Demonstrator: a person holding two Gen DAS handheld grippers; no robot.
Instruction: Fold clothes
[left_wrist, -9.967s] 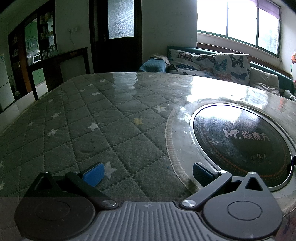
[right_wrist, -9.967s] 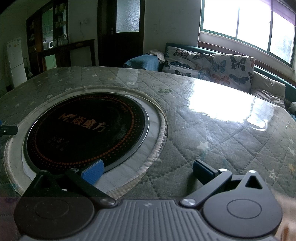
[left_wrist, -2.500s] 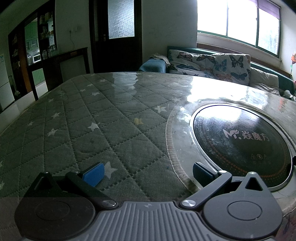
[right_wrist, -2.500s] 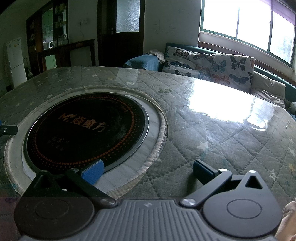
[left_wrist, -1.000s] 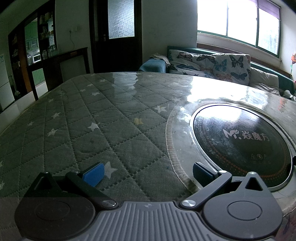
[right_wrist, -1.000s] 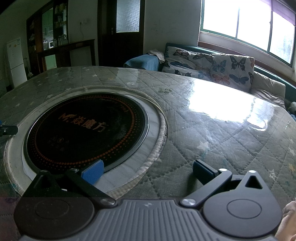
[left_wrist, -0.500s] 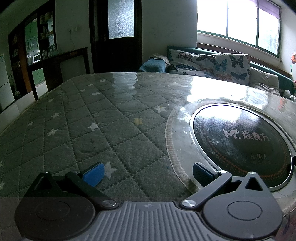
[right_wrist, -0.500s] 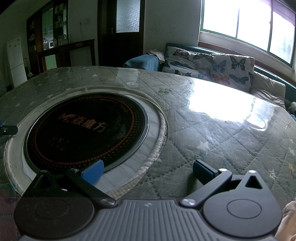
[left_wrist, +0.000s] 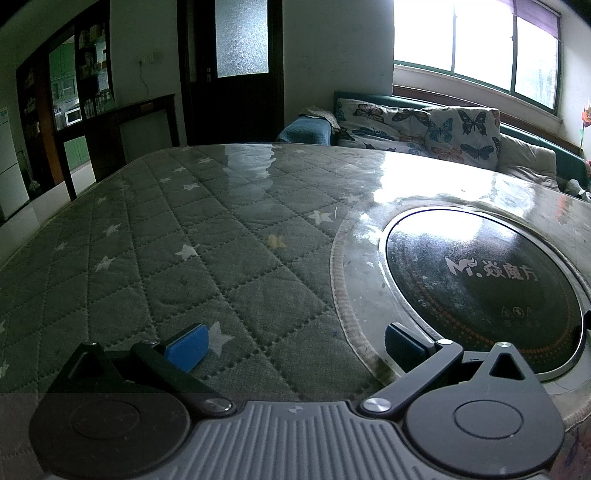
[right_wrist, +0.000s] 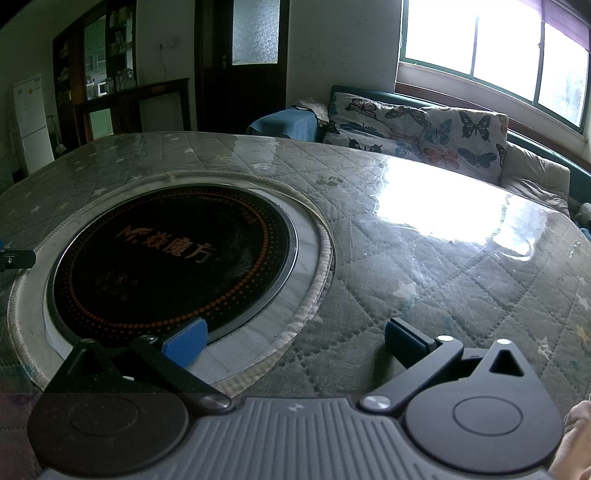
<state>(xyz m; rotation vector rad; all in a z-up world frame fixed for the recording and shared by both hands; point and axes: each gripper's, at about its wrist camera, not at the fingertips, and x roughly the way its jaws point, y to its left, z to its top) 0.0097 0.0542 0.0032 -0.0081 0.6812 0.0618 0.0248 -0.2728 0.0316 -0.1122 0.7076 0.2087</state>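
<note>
No garment shows in either view. My left gripper (left_wrist: 295, 345) rests low over a round table (left_wrist: 184, 236) covered with a grey quilted star-pattern cloth under a clear sheet; it is open with nothing between its blue pads. My right gripper (right_wrist: 295, 341) is open too, empty, its left pad over the rim of a black round induction cooktop (right_wrist: 173, 254) set in the table's middle. That cooktop (left_wrist: 480, 291) lies to the right in the left wrist view. A tip of the left gripper shows at the far left edge of the right wrist view.
A sofa with butterfly-print cushions (right_wrist: 424, 133) and a blue cloth (right_wrist: 284, 123) stands behind the table under bright windows. A dark door (left_wrist: 232, 74), a dark counter (left_wrist: 122, 125) and a white fridge (right_wrist: 31, 122) are at the back left. A person's hand (right_wrist: 572, 443) shows bottom right.
A hand came into the bottom right corner of the right wrist view some seconds ago. Both grippers have stayed still and open.
</note>
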